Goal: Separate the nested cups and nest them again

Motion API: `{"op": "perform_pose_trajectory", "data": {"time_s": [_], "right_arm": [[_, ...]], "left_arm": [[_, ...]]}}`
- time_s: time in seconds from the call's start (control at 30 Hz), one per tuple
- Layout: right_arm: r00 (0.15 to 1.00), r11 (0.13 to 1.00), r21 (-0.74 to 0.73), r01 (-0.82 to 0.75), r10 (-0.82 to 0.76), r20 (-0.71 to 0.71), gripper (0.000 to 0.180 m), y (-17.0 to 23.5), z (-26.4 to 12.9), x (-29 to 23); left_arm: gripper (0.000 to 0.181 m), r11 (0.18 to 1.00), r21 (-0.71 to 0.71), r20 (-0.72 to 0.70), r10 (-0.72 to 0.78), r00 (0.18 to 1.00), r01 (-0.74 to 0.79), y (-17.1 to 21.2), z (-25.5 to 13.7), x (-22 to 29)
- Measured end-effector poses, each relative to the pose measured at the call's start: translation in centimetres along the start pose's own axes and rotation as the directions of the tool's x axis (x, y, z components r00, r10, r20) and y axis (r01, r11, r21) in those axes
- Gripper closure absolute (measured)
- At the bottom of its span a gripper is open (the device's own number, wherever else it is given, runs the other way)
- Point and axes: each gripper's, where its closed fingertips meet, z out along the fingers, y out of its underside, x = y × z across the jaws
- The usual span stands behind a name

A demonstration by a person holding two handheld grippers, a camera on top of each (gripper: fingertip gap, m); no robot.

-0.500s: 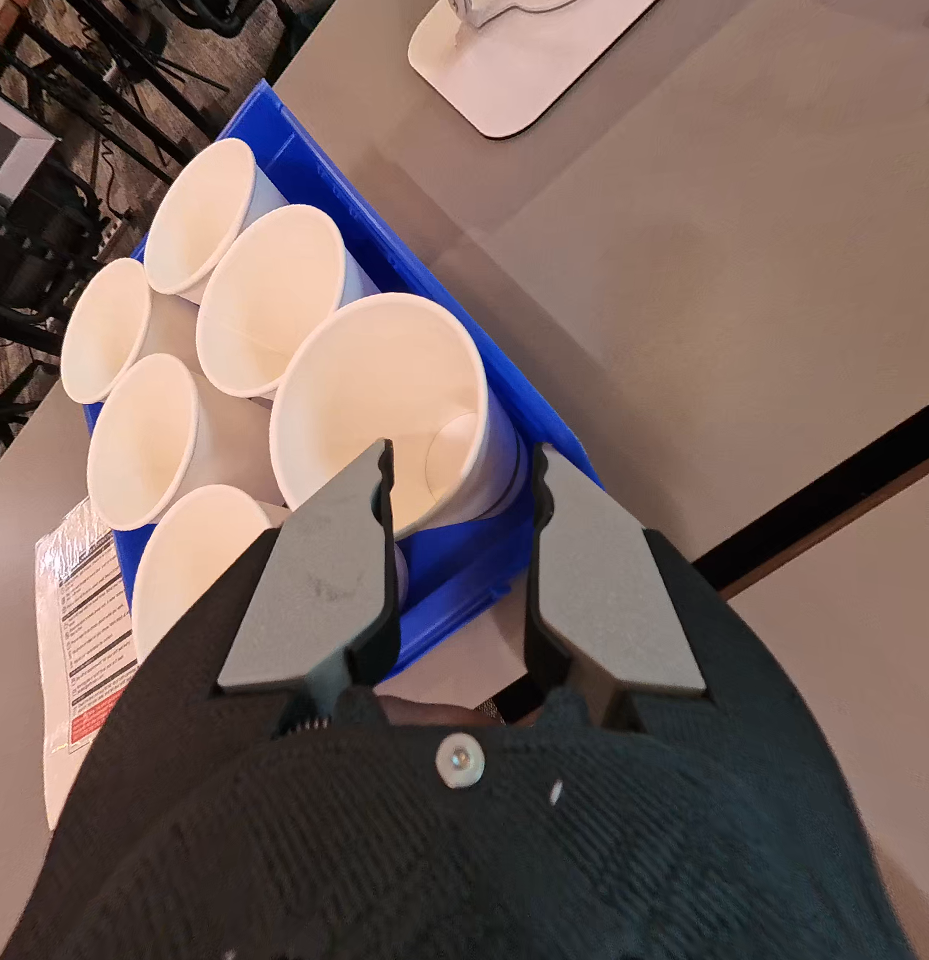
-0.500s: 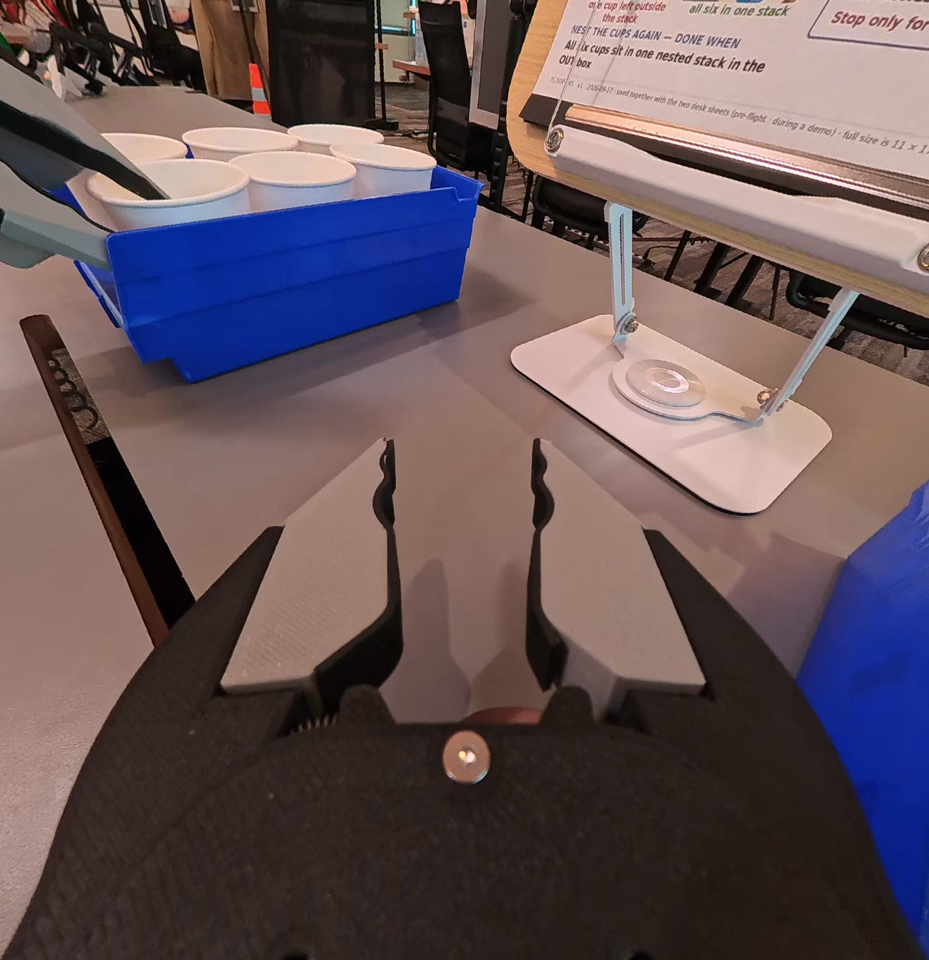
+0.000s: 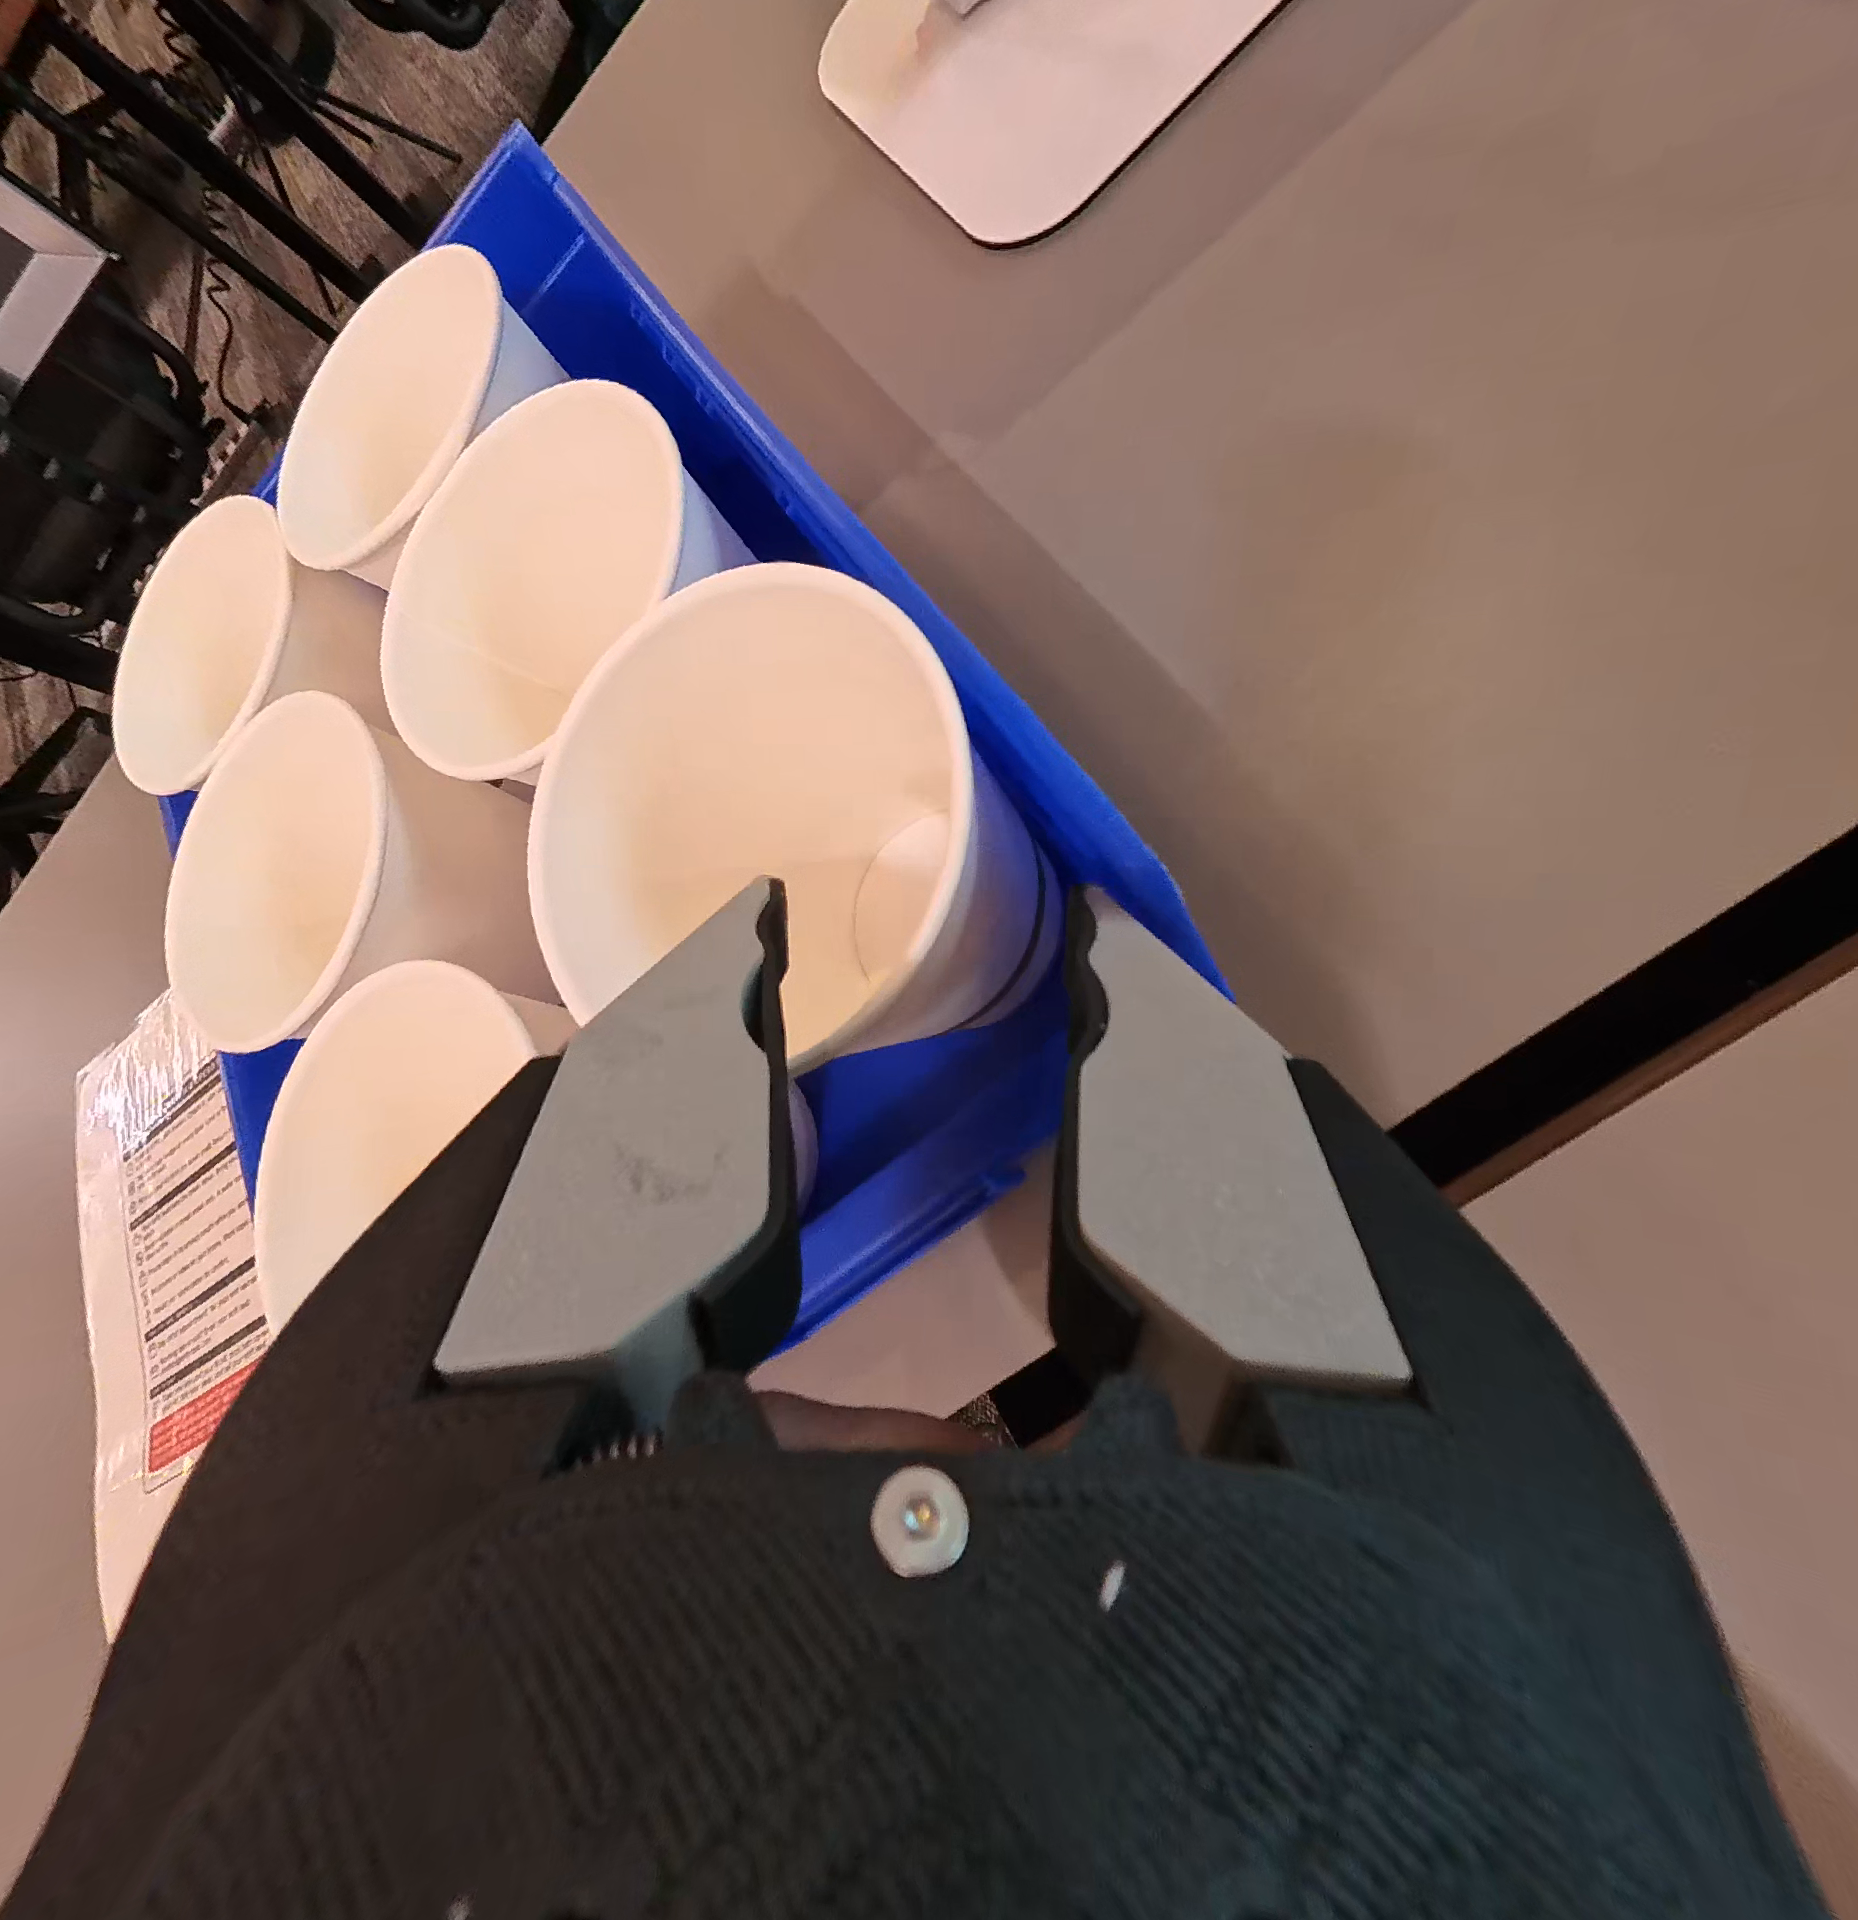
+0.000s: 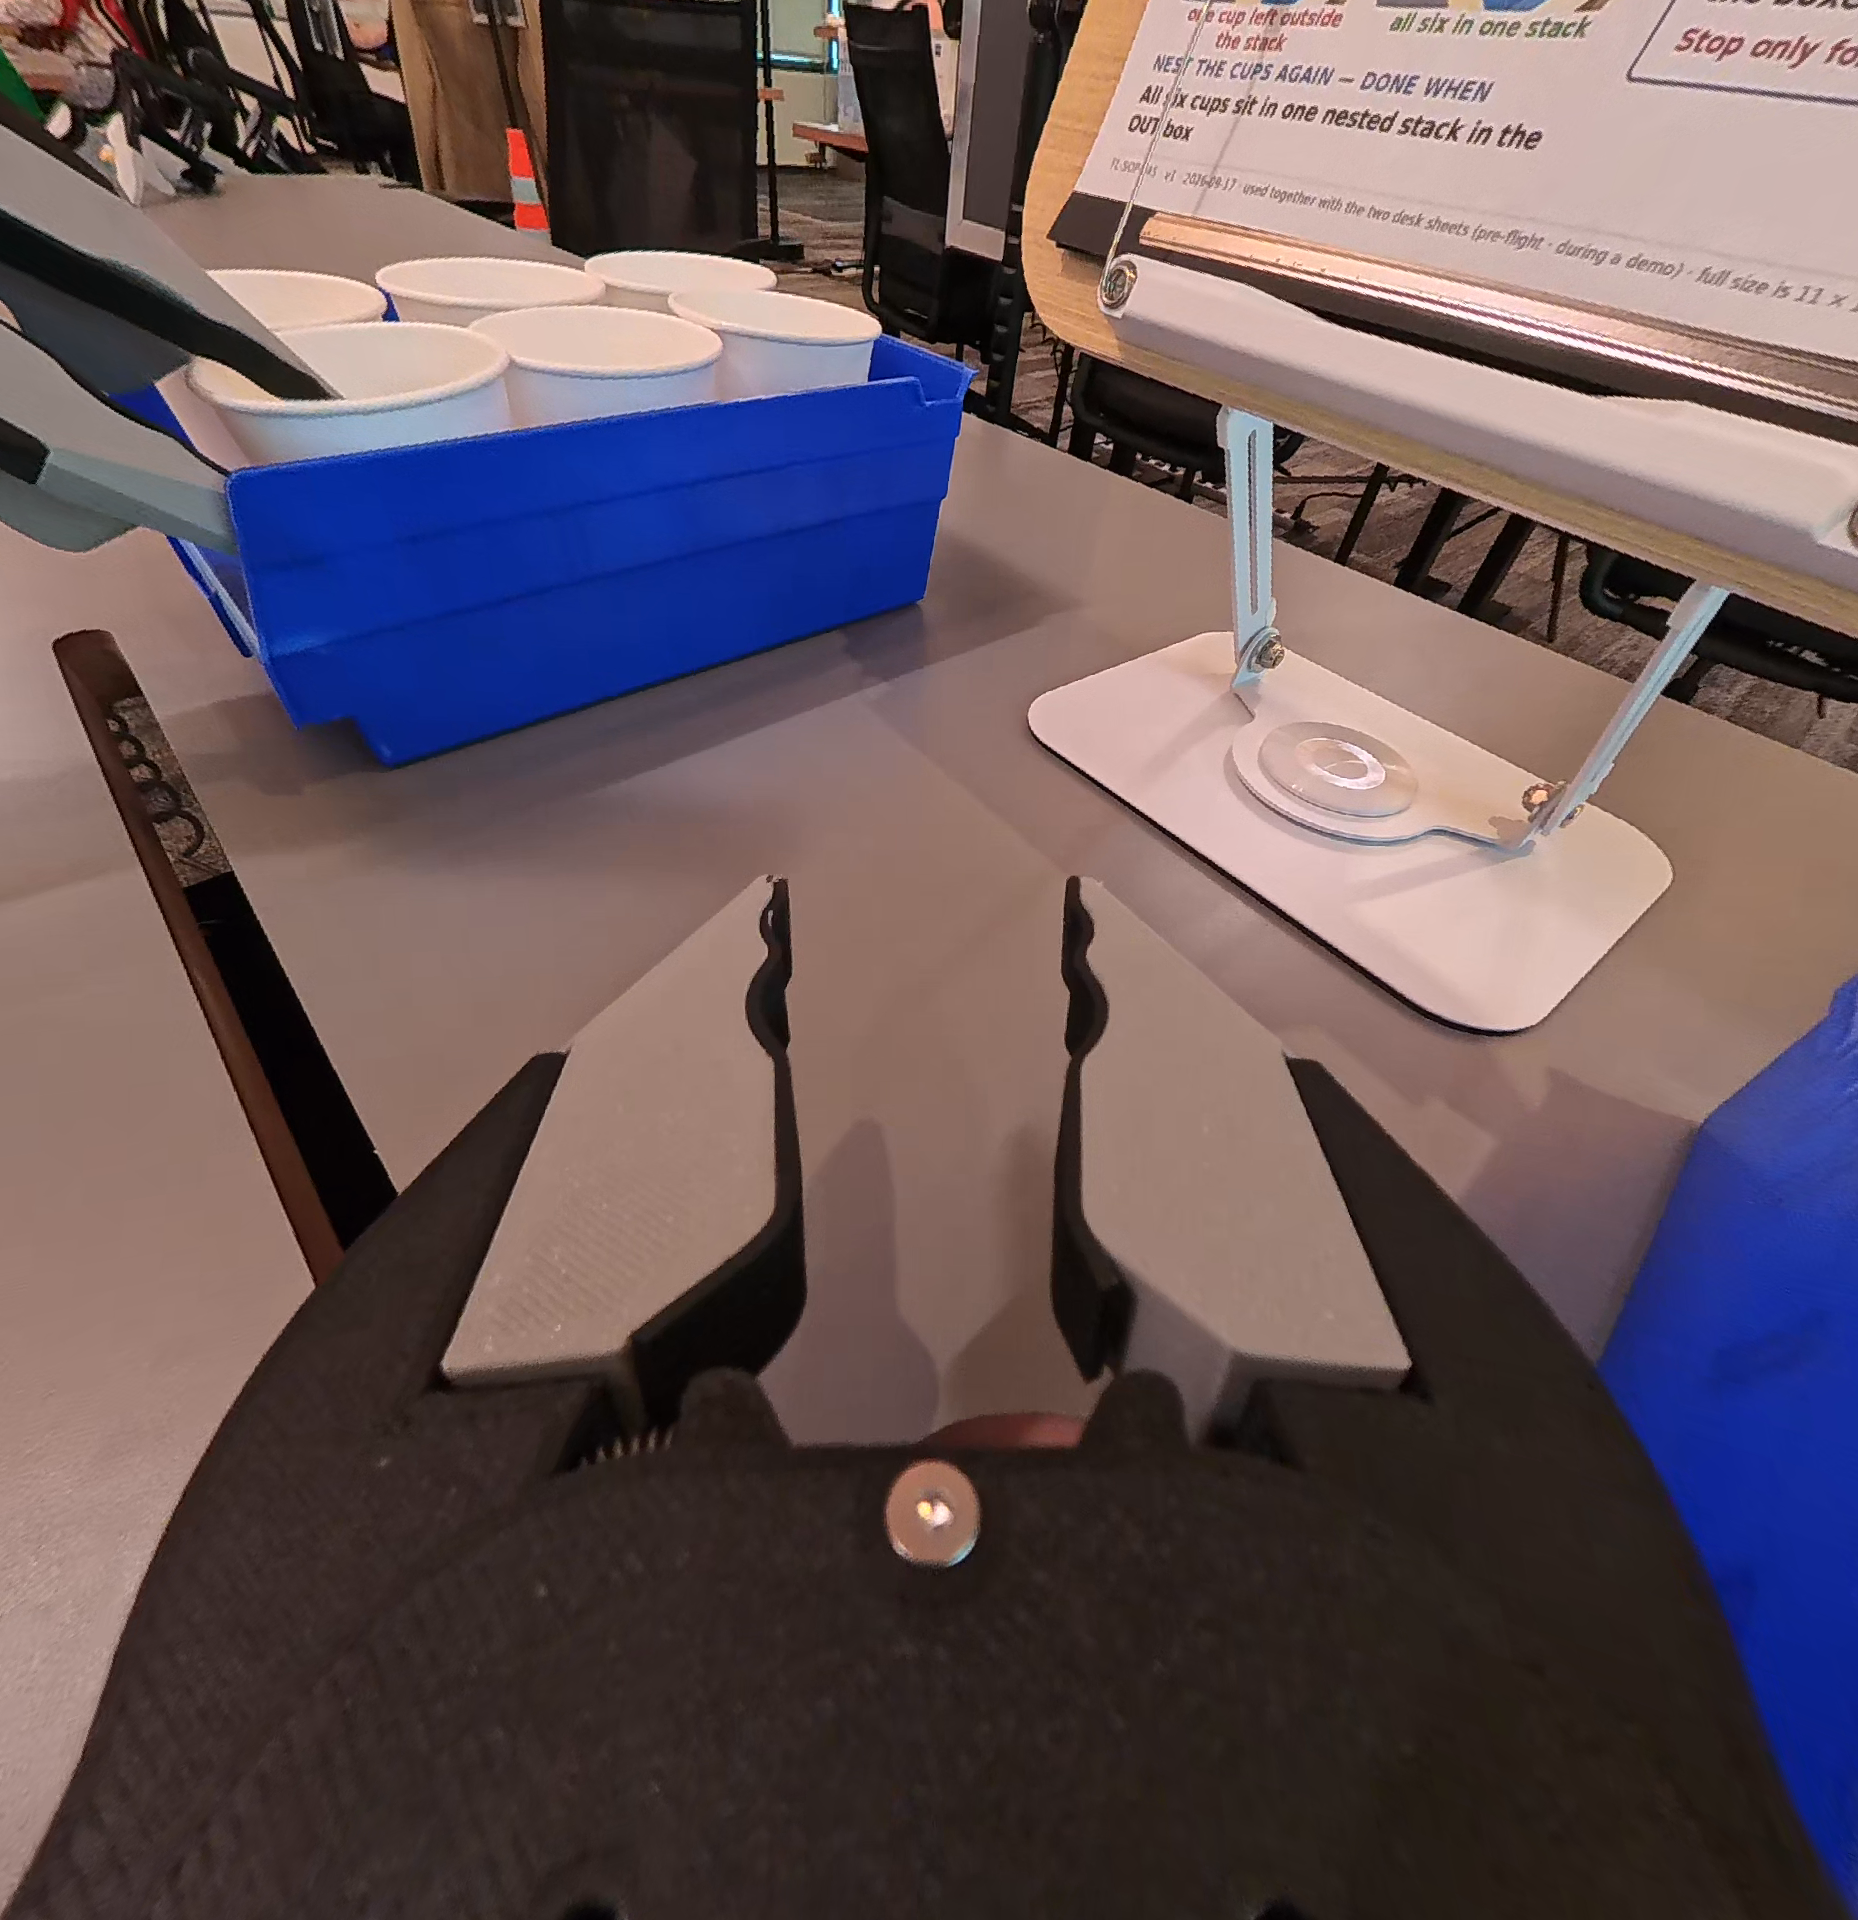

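You are holding the left gripper (image 3: 925,925) over the near end of the blue bin (image 3: 1101,862), its jaws spread and gripping nothing. Six white paper cups (image 3: 416,405) are standing upright and apart in that bin, in two rows. The nearest cup (image 3: 717,769) is lying straight ahead of you: one finger is crossing its rim into the mouth while the other is sitting outside its wall, by the bin's corner, so the wall is lying between them. The cup's long axis is running vertically, roughly along your line of reach.

You are keeping the right gripper (image 4: 925,935) well apart from the cups, low above the bare tabletop (image 4: 904,810), jaws likewise spread and empty. The left is clearly nearer, so closing on that wall looks like your coming move.
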Motion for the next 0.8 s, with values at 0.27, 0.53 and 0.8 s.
{"op": "perform_pose_trajectory", "data": {"time_s": [0.27, 0.53, 0.8], "right_arm": [[1.000, 1.000, 0.001, 0.003, -0.003, -0.001, 0.130, -0.05, -0.02, -0.03], [1.000, 1.000, -0.001, 0.007, -0.007, 0.000, 0.130, -0.05, 0.01, -0.09], [1.000, 1.000, 0.004, 0.005, -0.005, 0.000, 0.130, -0.16, -0.03, -0.06]], "left_arm": [[0.130, 1.000, 0.000, 0.000, -0.008, 1.000, 0.008, 0.17, 0.02, -0.21], [0.130, 1.000, -0.004, 0.007, -0.013, 1.000, 0.013, 0.37, 0.06, -0.42], [0.133, 1.000, 0.006, 0.026, -0.023, 0.999, 0.023, 0.29, 0.09, -0.56]]}}
